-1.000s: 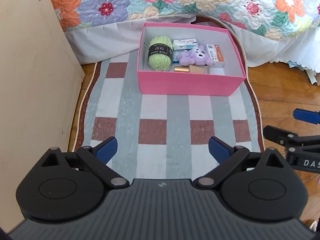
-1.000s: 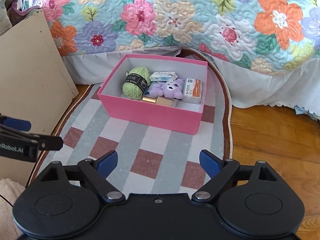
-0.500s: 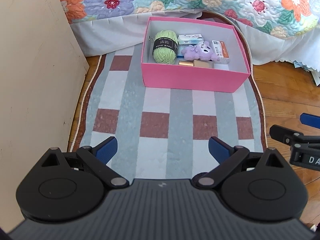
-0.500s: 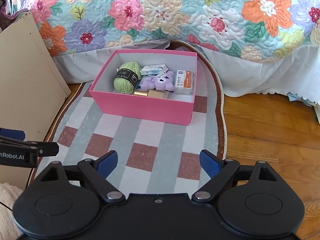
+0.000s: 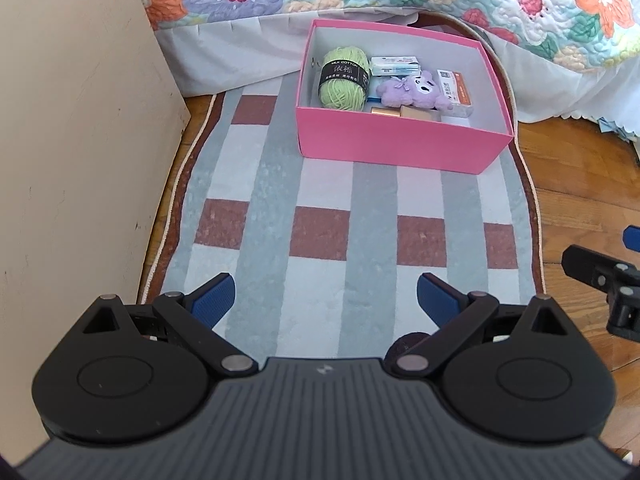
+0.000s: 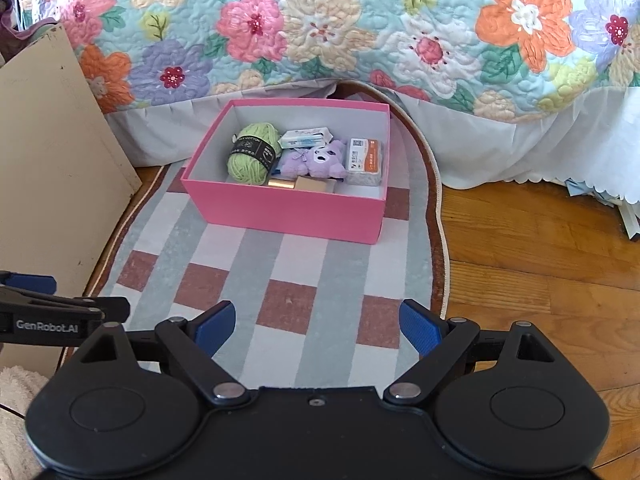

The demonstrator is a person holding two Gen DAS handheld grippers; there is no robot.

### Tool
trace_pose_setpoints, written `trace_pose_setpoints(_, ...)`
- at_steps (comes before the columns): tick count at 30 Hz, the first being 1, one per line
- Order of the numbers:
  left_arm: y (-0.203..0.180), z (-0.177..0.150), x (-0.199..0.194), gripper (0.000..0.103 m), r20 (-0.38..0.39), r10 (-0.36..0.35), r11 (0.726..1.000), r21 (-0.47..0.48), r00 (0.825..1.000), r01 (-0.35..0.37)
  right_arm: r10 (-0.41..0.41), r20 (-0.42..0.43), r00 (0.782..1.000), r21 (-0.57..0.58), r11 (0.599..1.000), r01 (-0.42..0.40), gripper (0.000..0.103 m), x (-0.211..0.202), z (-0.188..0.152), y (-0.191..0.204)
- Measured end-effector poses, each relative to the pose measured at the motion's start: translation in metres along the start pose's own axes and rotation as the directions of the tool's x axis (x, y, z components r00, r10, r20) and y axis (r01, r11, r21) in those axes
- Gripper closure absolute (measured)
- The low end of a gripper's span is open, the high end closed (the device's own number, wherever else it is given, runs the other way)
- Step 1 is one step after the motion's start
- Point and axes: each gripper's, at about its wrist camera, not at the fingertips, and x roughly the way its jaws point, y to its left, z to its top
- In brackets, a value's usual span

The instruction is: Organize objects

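Observation:
A pink box (image 5: 400, 144) (image 6: 288, 210) stands on a checked rug at the foot of the bed. It holds a green yarn ball (image 5: 344, 80) (image 6: 252, 154), a purple plush toy (image 5: 412, 90) (image 6: 314, 160), a white-and-blue packet (image 5: 395, 66) (image 6: 306, 137), an orange-and-white box (image 5: 454, 90) (image 6: 364, 156) and gold-coloured items (image 5: 404, 112) (image 6: 300, 183). My left gripper (image 5: 325, 300) is open and empty over the near rug. My right gripper (image 6: 318, 326) is open and empty, also well short of the box.
A beige board (image 5: 72, 140) (image 6: 44, 160) stands along the rug's left side. The floral quilt (image 6: 360, 28) and white bed skirt (image 5: 240, 48) hang behind the box. Wooden floor (image 6: 540, 264) lies to the right. The rug (image 5: 340, 220) lies between grippers and box.
Both grippers have drawn back from the box, which now looks smaller and farther. Both stay open and empty. The things in the box have not moved.

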Motion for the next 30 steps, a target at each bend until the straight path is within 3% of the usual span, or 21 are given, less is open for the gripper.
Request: trace_pose_setpoints(30,0.000,-0.002,-0.010,0.004,-0.012,-0.027,1.000,0.007,1.000,0.027,-0.037,-0.031,0.999,0.006,0.999,0.037,0.011,0.001,-0.002,-0.008)
